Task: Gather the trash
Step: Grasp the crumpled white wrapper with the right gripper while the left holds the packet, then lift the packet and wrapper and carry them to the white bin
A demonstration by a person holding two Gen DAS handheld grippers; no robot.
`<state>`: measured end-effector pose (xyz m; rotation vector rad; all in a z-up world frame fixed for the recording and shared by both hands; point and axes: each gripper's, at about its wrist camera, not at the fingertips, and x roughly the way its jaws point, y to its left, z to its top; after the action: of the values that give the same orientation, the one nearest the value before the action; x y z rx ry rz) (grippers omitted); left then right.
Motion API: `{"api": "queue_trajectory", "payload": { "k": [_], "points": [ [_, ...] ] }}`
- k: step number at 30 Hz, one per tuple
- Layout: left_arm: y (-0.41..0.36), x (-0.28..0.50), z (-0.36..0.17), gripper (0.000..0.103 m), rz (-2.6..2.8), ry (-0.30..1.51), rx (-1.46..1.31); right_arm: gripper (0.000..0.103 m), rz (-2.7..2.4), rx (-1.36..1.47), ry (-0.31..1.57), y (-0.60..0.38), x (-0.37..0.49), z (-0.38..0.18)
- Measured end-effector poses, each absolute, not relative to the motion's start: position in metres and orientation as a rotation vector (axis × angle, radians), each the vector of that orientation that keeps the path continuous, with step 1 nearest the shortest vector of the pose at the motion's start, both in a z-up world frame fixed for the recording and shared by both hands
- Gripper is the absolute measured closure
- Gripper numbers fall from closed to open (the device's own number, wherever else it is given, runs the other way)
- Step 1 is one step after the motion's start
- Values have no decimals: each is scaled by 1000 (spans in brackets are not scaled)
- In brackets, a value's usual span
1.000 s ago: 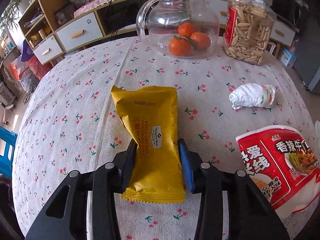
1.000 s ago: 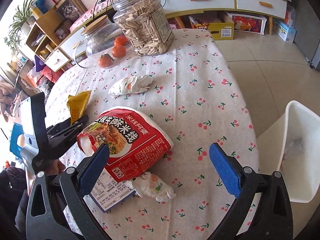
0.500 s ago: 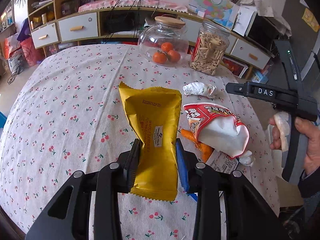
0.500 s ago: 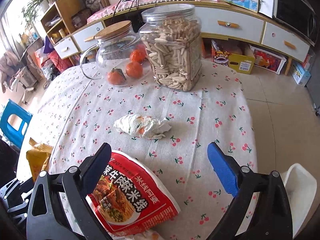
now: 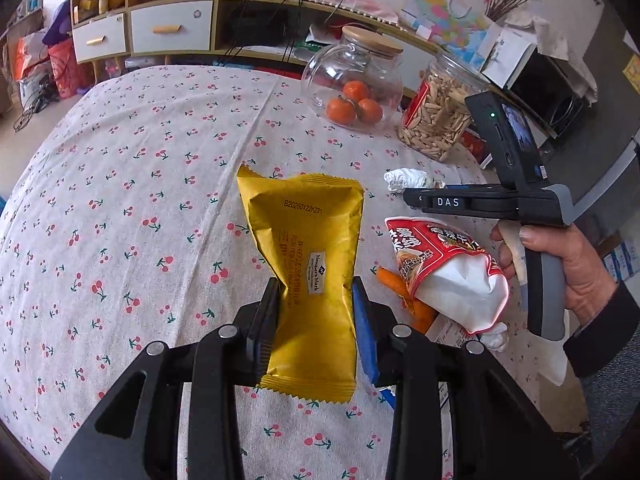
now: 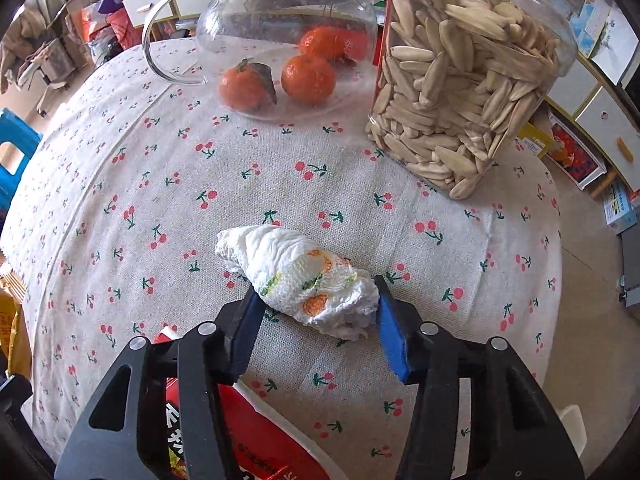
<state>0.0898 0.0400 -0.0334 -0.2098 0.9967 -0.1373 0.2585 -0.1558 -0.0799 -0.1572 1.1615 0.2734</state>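
My left gripper (image 5: 314, 312) is shut on a yellow snack wrapper (image 5: 308, 260) and holds it above the cherry-print tablecloth (image 5: 132, 184). My right gripper (image 6: 316, 312) has its blue pads on both sides of a crumpled white paper towel (image 6: 300, 276) that lies on the cloth; the pads touch or nearly touch it. A red noodle packet (image 5: 440, 268) lies at the right, with an orange peel (image 5: 394, 282) and another tissue (image 5: 494, 334) beside it. The packet's edge shows under my right gripper (image 6: 248, 440).
A glass jar with three oranges (image 6: 288, 40) and a plastic jar of seeds (image 6: 460, 80) stand at the table's far side. Low cabinets (image 5: 168, 32) lie behind. The table edge drops off at the right (image 6: 556, 280).
My left gripper has lifted the yellow wrapper higher. My right gripper has moved forward and down to the paper towel and narrowed from wide open to around it.
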Motion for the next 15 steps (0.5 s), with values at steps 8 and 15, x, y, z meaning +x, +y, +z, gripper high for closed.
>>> {"api": "queue_trajectory", "payload": {
  "k": [8, 15],
  "points": [
    [47, 87, -25, 68, -109, 954, -216, 55, 264, -131, 1039, -157, 217, -41],
    [48, 81, -13, 68, -101, 901, -218, 55, 288, -76, 919, -151, 171, 2]
  ]
}}
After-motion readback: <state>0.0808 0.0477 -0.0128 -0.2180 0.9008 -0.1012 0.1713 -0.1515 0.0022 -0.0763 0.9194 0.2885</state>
